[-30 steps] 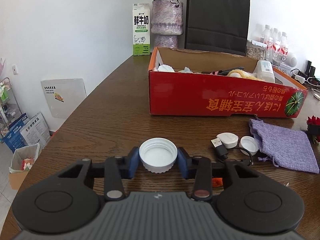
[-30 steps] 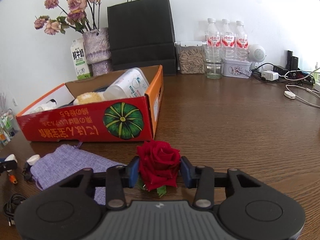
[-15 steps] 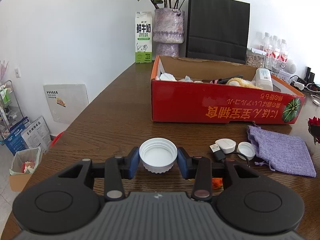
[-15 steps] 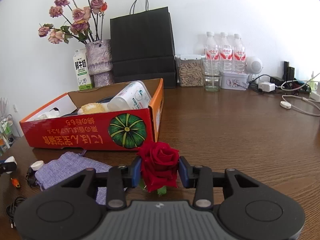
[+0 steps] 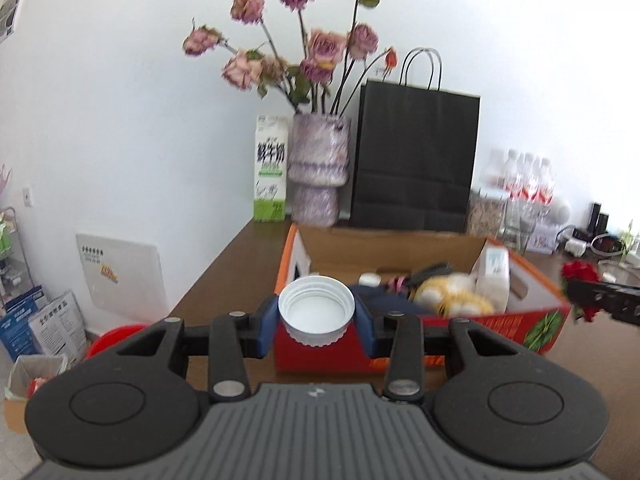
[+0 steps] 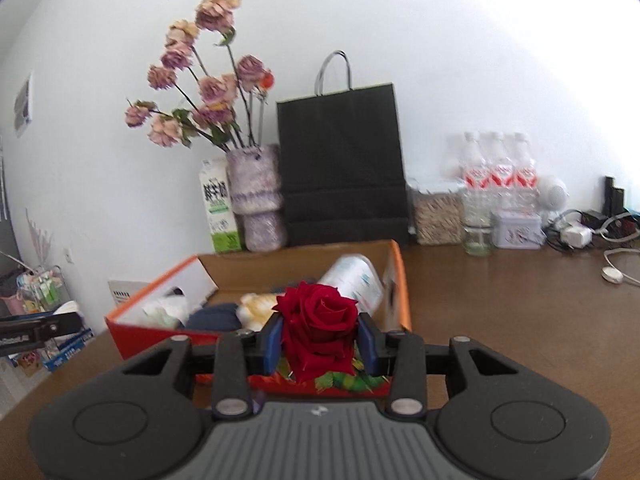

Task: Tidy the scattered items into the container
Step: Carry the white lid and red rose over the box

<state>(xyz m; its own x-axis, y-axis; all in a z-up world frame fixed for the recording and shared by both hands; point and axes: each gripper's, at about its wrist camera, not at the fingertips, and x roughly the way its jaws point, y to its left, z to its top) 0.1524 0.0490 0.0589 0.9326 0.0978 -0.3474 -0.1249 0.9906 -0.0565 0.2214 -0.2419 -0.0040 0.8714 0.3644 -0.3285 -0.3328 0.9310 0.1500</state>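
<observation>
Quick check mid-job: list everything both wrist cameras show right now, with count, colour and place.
cap: 1, white, in left gripper
rose: 1, red, in right gripper
box: 1, red-orange cardboard, on table, already holding items
table: 1, brown wood
vase of flowers: 1, purple, behind box
milk carton: 1, white-green, left of vase
paper bag: 1, black, against wall
water bottles: 3, clear, right of bag
left gripper: closed on cap
right gripper: closed on rose
</observation>
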